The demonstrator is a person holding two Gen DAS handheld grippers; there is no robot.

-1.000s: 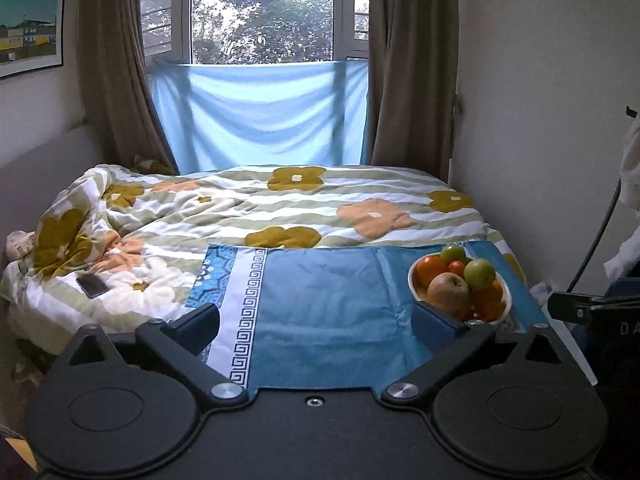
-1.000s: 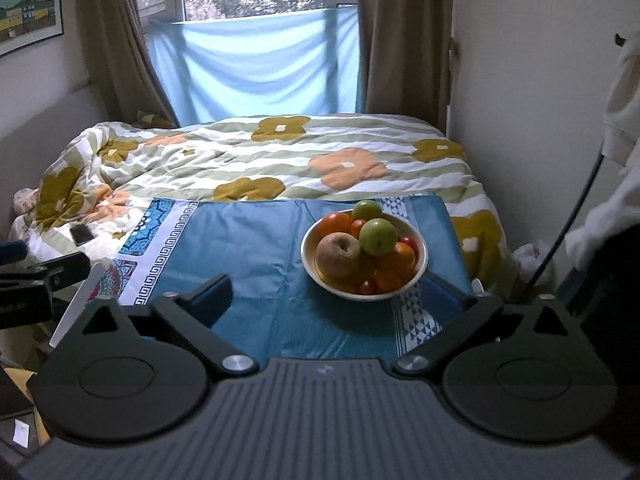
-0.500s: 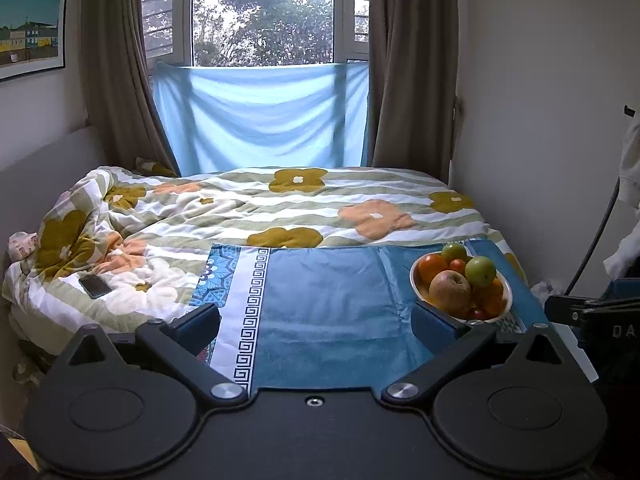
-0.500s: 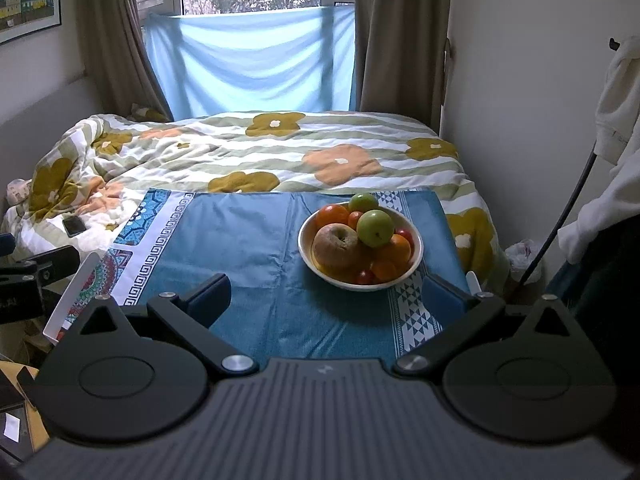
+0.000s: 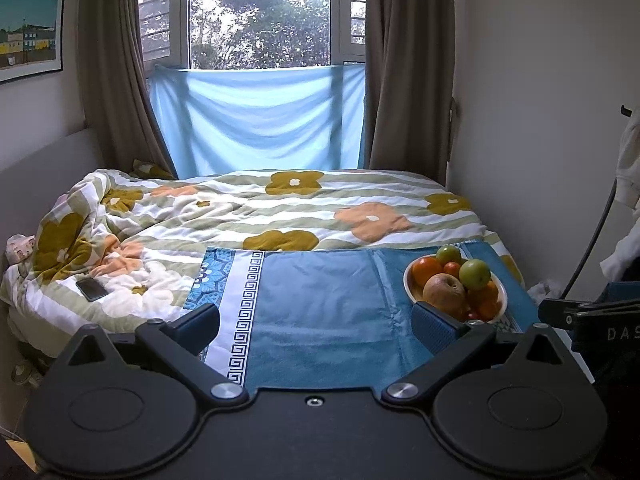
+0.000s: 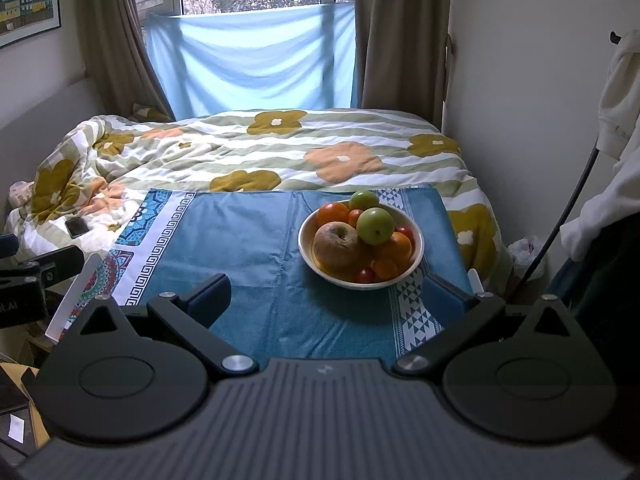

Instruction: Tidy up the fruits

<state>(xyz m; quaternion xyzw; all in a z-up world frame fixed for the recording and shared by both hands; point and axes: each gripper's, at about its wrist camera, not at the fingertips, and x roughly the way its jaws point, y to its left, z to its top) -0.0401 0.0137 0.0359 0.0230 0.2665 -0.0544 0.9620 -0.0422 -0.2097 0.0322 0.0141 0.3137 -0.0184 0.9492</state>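
On blue cloth (image 6: 248,240) over bed (image 6: 280,152), white bowl (image 6: 416,258) piled with fruit (image 6: 374,220), left gripper (image 5: 316,326) and right gripper (image 6: 326,294) fingers spread wide, holding nothing, short of bowl.

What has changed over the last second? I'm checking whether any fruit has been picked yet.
Nothing was grasped. Both hand-held grippers, left and right, stayed open and only drew back and rose slightly. The bowl and its fruit sit unmoved on the blue cloth.
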